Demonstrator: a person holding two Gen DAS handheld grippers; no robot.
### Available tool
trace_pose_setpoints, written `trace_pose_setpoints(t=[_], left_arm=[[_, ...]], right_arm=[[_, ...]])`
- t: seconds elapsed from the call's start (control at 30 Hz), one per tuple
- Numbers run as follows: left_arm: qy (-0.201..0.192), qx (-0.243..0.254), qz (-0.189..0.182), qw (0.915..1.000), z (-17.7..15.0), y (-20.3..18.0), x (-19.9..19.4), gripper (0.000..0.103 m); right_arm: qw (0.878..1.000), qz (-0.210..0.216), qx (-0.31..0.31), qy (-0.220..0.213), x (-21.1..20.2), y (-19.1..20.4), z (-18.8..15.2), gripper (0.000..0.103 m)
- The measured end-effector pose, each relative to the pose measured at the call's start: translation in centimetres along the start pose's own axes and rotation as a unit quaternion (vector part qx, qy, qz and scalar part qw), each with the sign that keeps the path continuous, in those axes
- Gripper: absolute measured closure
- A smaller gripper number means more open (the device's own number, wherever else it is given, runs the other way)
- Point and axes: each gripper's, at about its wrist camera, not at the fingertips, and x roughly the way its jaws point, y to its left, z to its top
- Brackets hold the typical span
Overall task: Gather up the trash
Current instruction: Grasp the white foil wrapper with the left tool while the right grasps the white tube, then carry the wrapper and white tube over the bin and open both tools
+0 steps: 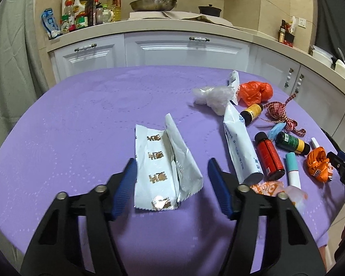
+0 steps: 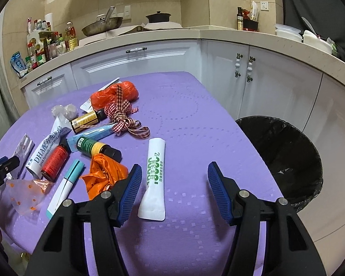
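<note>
Both tongs stand spread, gripping nothing — the left gripper [image 1: 171, 184] straddles a light, crinkly foil wrapper [image 1: 163, 165], best pinched across its folded ridge, while the right gripper [image 2: 173, 189] frames a soft white tube [image 2: 154, 179], best squeezed mid-body.

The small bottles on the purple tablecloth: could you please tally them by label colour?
Red-label bottle: 1
Green-and-yellow-label bottle: 1
Gold-label bottle: 1
Total: 3
</note>
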Motion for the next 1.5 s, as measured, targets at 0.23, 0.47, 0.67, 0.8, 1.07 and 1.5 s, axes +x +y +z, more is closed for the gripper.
trace_pose_setpoints(t=[0.23,0.47,0.67,0.8,1.07,1.5], left_arm=[[0.004,0.024,0.001,0.9997,-0.5,-0.8,0.8,0.089],[0.0,0.014,0.003,0.9999,-0.7,0.0,0.5,0.099],[-0.003,0.008,0.006,0.9999,-0.4,0.4,0.0,0.099],[-0.005,0.006,0.002,1.0,-0.3,0.1,-0.2,0.099],[-0.019,0.017,-0.021,0.9995,0.6,-1.7,-1.2,0.1],[-0.051,0.09,-0.124,0.987,3.9,-13.0,-1.6,0.1]], right_arm=[[1.0,0.003,0.001,0.001,0.1,0.0,-0.1,0.044],[1.0,0.012,0.0,0.001,0.3,0.3,-0.3,0.045],[1.0,0.026,-0.009,0.012,0.7,0.8,-0.6,0.056],[0.999,0.035,-0.01,0.024,1.3,0.9,-0.9,0.078],[0.999,0.035,-0.006,0.014,0.5,-0.1,-0.7,0.083],[0.997,-0.042,0.061,-0.032,-1.8,-9.1,1.1,0.083]])
